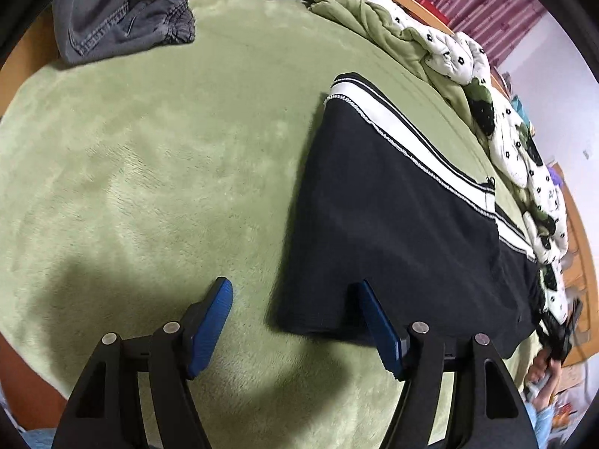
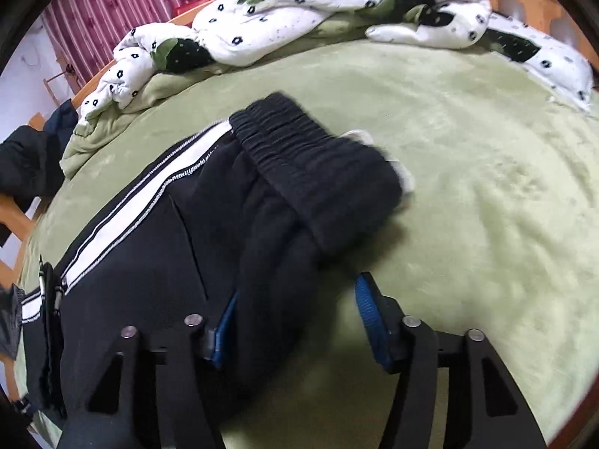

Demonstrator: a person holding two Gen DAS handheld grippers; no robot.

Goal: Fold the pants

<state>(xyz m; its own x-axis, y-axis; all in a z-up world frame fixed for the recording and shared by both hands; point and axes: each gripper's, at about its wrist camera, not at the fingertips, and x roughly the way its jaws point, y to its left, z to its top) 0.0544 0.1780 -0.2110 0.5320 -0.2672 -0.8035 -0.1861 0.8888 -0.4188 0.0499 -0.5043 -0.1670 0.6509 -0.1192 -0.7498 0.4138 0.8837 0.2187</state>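
- The pants (image 1: 393,224), black with a white side stripe, are lying flat on the green blanket (image 1: 149,149), the hem end pointing away in the left wrist view and the elastic waistband (image 2: 299,157) lying bunched on top in the right wrist view
- The left gripper (image 1: 295,321) is hovering with jaws apart, holding nothing; one blue pad is sitting over the near corner of the cloth, the other over bare blanket
- The right gripper (image 2: 295,310) is standing half open, straddling the black fabric's near edge without pinching it, as far as I can tell
- To fold cleanly, both grippers are needing a bite on both layers at the near edge, level with each other
- Grabbing blanket pile along with the cloth is looking like the main risk
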